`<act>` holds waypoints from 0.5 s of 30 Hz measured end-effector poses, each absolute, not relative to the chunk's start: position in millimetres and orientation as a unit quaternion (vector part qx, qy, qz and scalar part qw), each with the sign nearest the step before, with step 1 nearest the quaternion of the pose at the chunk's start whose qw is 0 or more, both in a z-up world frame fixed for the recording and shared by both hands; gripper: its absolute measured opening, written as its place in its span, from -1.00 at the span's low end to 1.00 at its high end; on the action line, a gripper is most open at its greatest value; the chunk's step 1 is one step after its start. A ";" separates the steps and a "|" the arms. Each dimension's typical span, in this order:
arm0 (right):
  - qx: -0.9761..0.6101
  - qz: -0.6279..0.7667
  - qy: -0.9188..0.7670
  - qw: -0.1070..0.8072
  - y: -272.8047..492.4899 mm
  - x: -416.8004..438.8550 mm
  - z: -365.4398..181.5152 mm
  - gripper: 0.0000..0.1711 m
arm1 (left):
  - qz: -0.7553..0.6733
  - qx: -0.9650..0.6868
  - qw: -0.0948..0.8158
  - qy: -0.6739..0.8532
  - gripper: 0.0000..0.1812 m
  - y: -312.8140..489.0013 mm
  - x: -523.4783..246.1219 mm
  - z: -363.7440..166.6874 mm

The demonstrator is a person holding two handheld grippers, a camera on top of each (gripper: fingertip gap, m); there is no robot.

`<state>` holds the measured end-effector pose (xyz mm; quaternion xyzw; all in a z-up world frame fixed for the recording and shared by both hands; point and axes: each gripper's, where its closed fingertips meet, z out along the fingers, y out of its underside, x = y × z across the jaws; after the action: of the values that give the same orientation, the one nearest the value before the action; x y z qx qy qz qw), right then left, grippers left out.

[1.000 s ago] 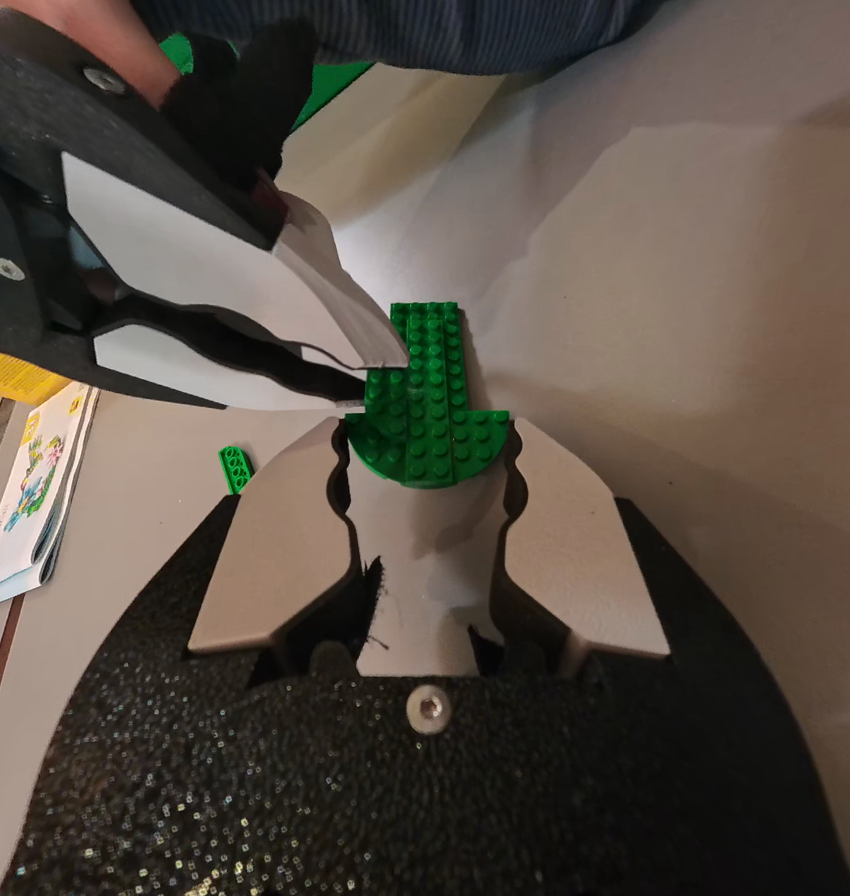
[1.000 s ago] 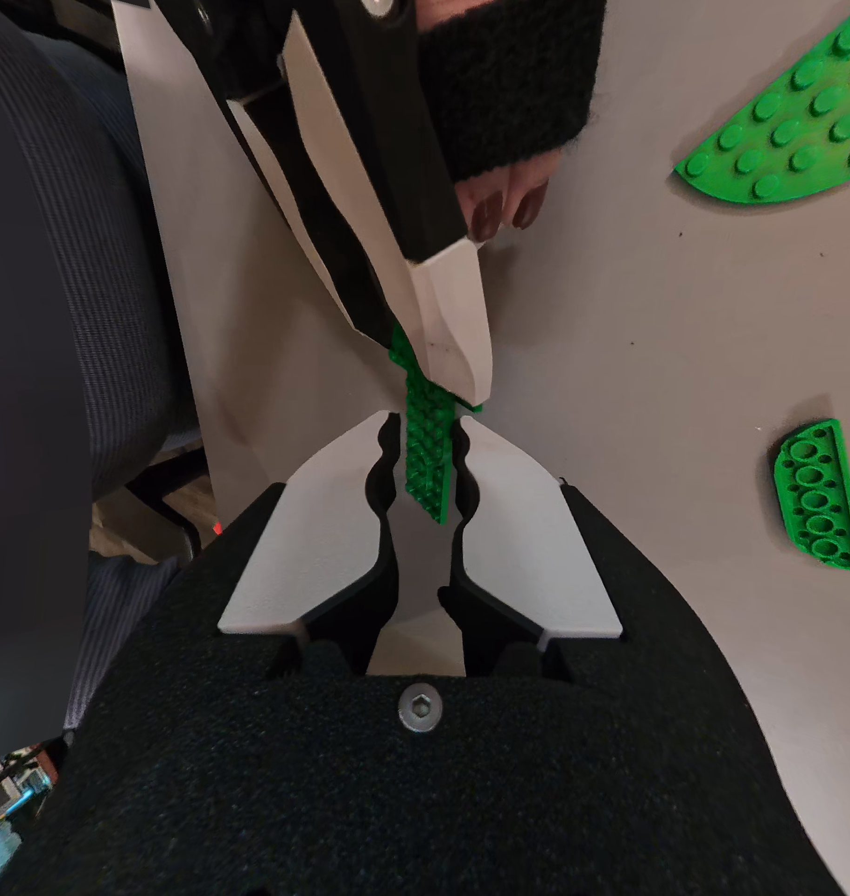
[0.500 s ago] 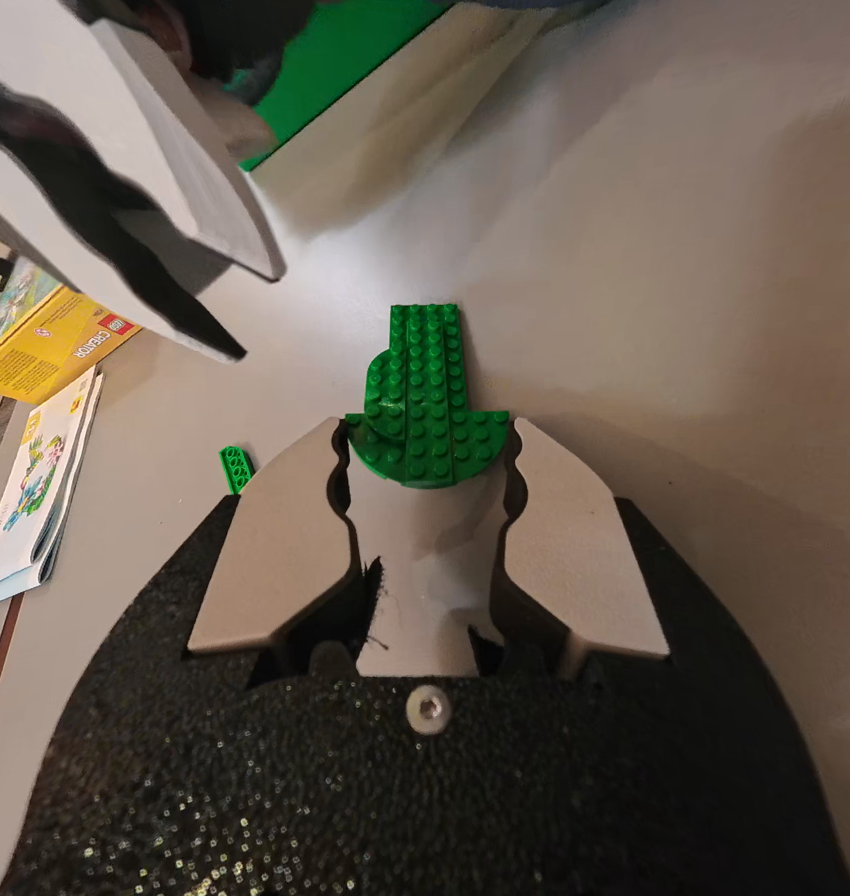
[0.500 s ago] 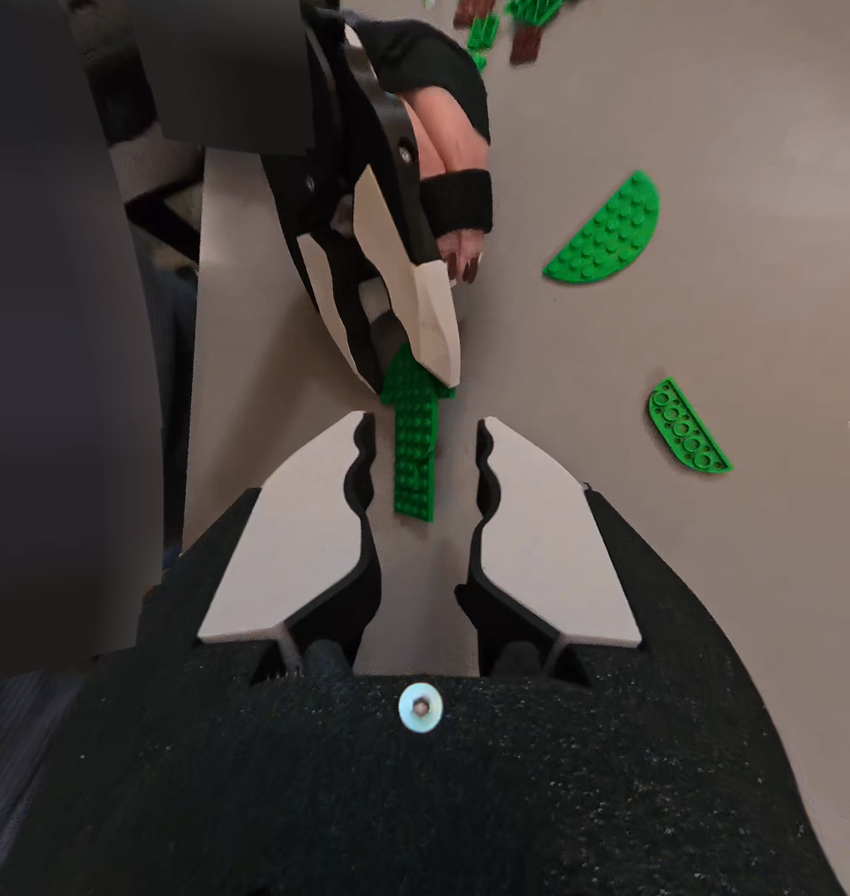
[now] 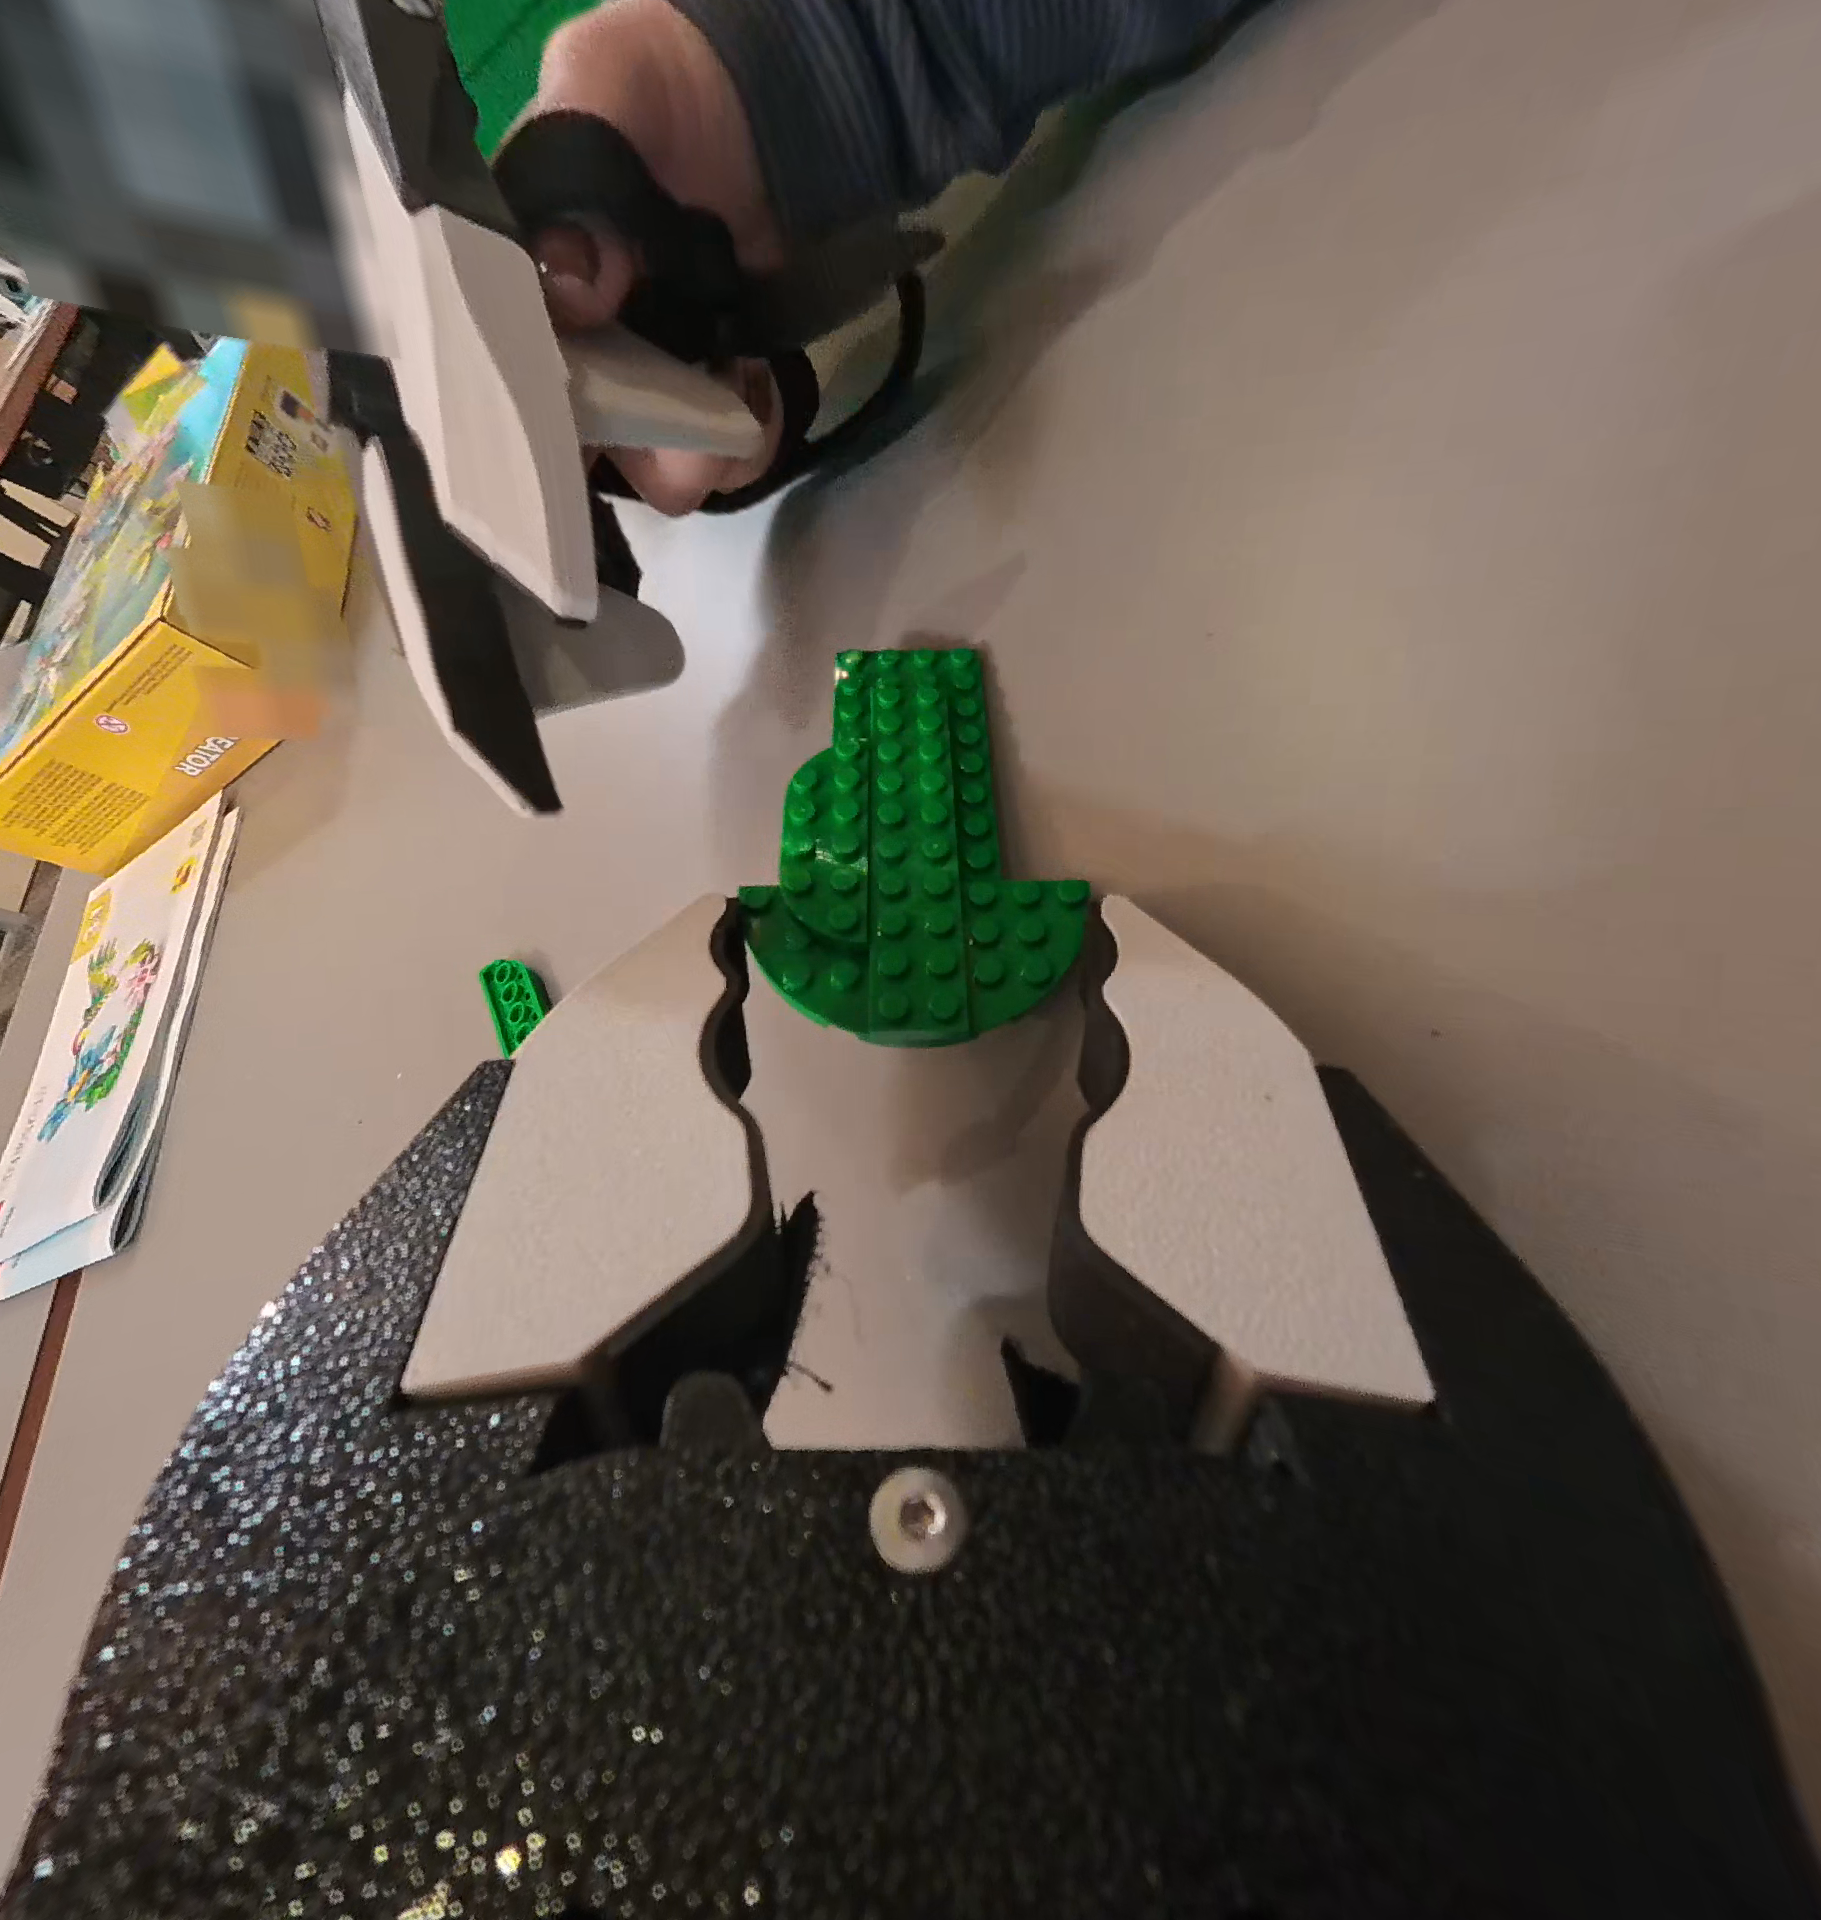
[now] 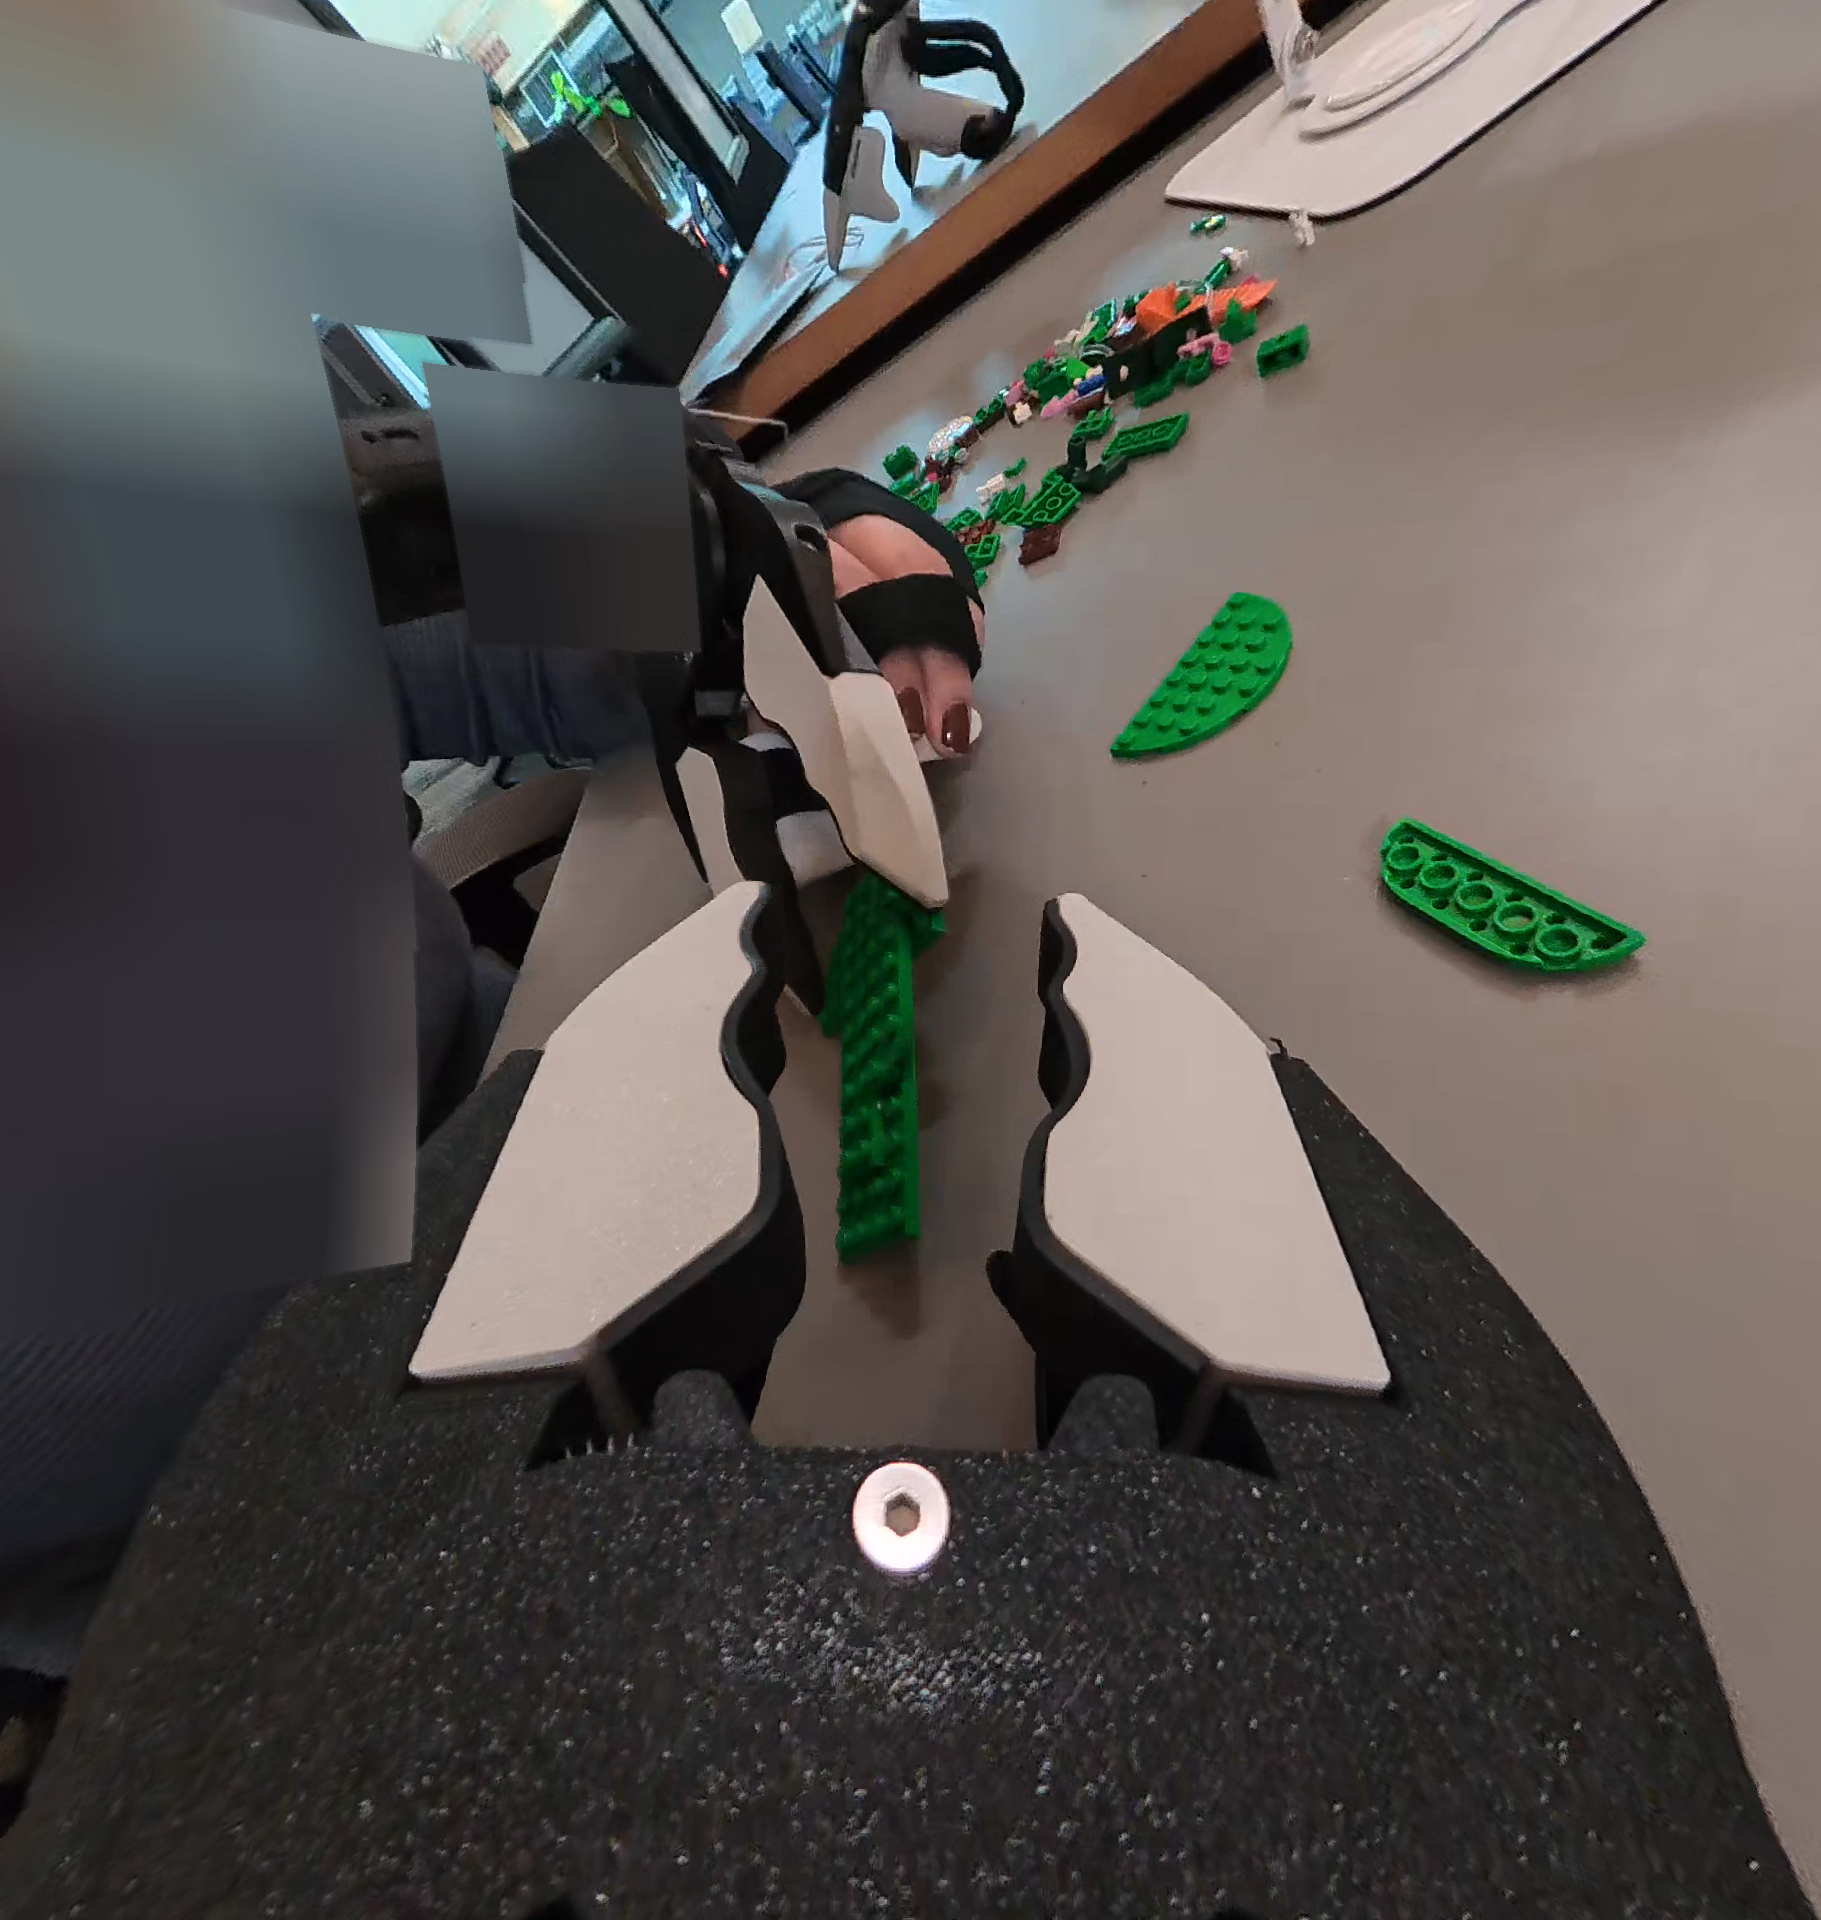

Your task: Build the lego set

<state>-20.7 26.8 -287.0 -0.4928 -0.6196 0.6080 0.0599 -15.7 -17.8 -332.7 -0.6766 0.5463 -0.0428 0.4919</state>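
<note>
The green plate assembly (image 5: pixel 911 894) lay flat on the grey table (image 5: pixel 1405 675), its rounded end between the tips of my left gripper (image 5: pixel 914 935), which held it at the sides. A second earlier my right gripper (image 6: pixel 901 925) had been pinched on the long end of that assembly; half a second earlier it had let go, and now its jaws stood wide apart and it had drawn back towards 10 o'clock in the left wrist view. I judged that the small rounded plate had been pressed home and that the next piece was wanted.

Candidates lay at 2 o'clock in the right wrist view: a half-round plate (image 6: pixel 1207 675), studs up, and a curved plate (image 6: pixel 1508 899), underside up, with the loose pile (image 6: pixel 1093 416) beyond. The box (image 5: pixel 158 665) and booklet (image 5: pixel 106 1060) sat at 9 o'clock in the left wrist view.

My left gripper covered the assembly's rounded end in the right view, and whether every stud had seated I could not tell.
</note>
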 end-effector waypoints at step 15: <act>-0.497 0.600 -0.626 0.028 17.7 -24.1 -304.6 -0.45 | -0.054 -0.678 0.493 0.543 -0.32 -18.6 -15.4 -332.4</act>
<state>-24.1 17.7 -304.6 -0.4971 -0.6264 0.5997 0.0284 -15.4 -18.6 -332.4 -0.6776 0.5433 -0.0535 0.4927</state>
